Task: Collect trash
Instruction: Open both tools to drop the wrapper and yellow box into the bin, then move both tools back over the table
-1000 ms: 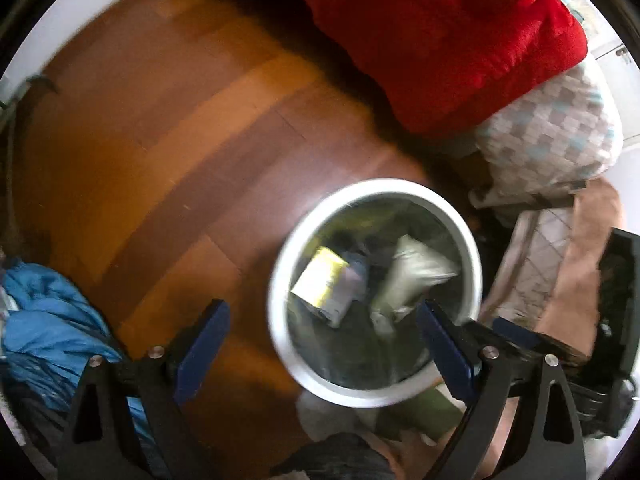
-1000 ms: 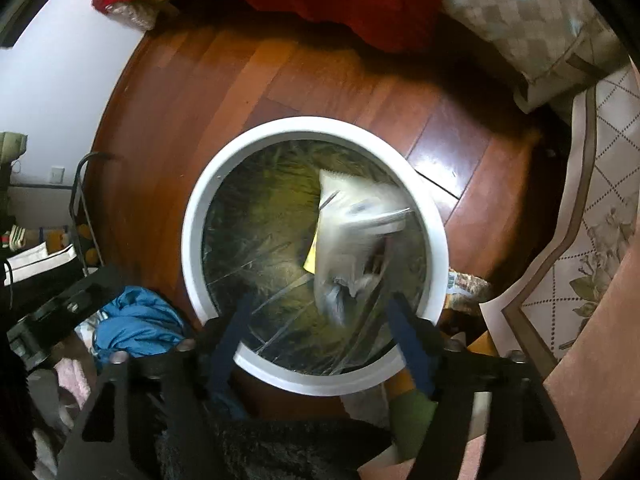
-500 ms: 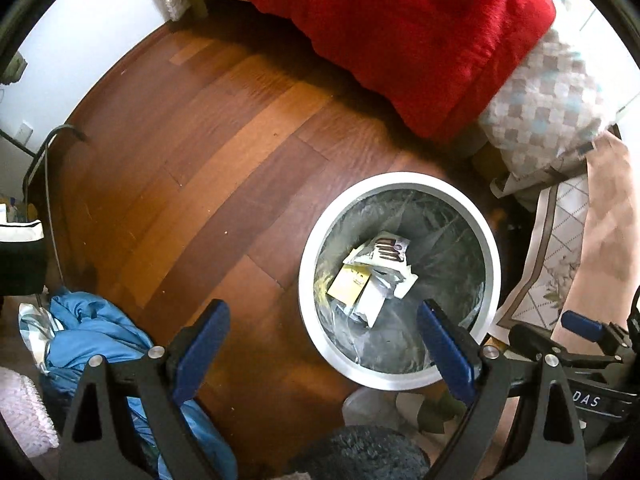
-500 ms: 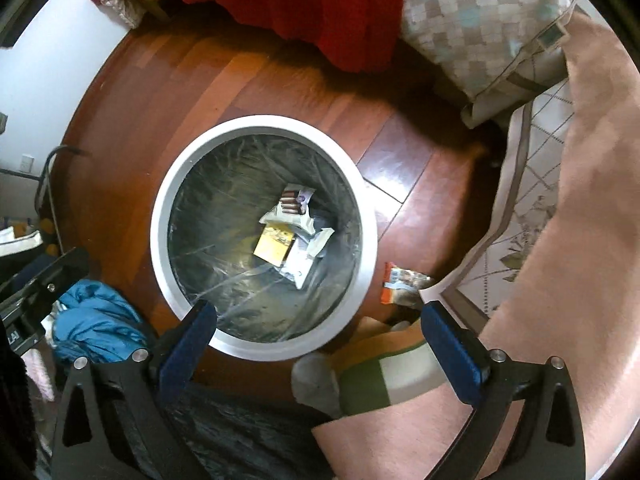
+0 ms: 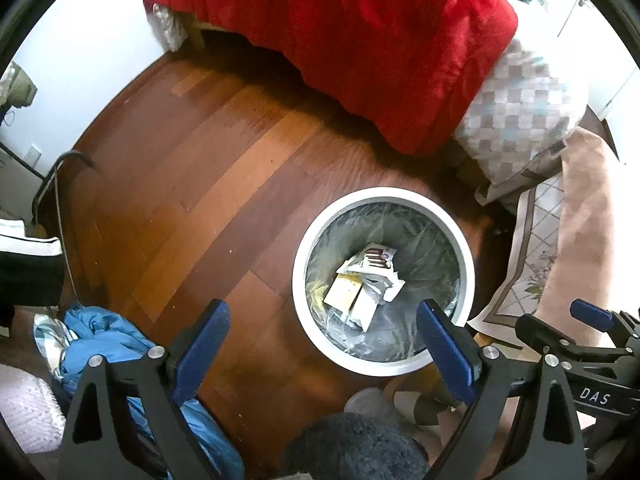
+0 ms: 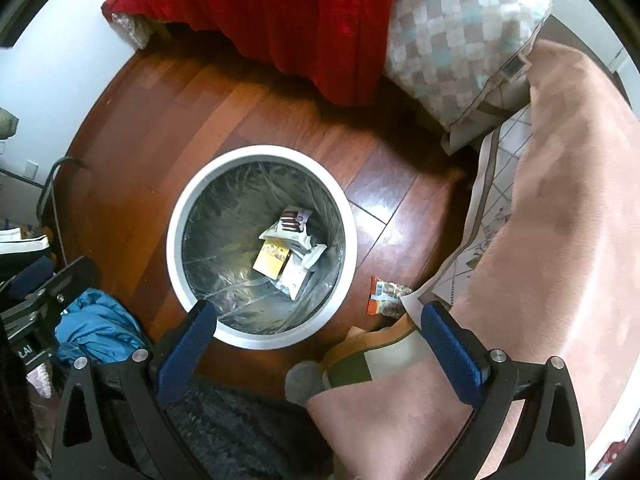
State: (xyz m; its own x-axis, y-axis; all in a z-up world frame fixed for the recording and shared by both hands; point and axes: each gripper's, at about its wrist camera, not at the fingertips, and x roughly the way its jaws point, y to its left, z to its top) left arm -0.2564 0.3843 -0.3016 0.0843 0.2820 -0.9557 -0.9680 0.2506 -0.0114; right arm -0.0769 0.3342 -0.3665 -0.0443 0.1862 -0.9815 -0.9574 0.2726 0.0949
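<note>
A round white-rimmed waste bin lined with clear plastic [image 6: 262,246] stands on the reddish wooden plank floor [image 5: 192,184]. At its bottom lie crumpled white and yellow snack wrappers [image 6: 290,254]; one shows brown stick shapes, its print too small to read. An orange-and-white wrapper [image 6: 384,296] lies on the floor just right of the bin, beside a pale patterned rug [image 6: 484,216]. The left gripper [image 5: 320,356] and right gripper [image 6: 316,340] both hover above with jaws spread wide, empty. "DAS" is legible on the right tool's body in the left view.

The right tool [image 6: 318,334] is held wide open above the bin [image 6: 176,256]; wrappers [image 6: 290,248] lie inside, one wrapper [image 6: 386,296] on the floor [image 6: 160,128].
</note>
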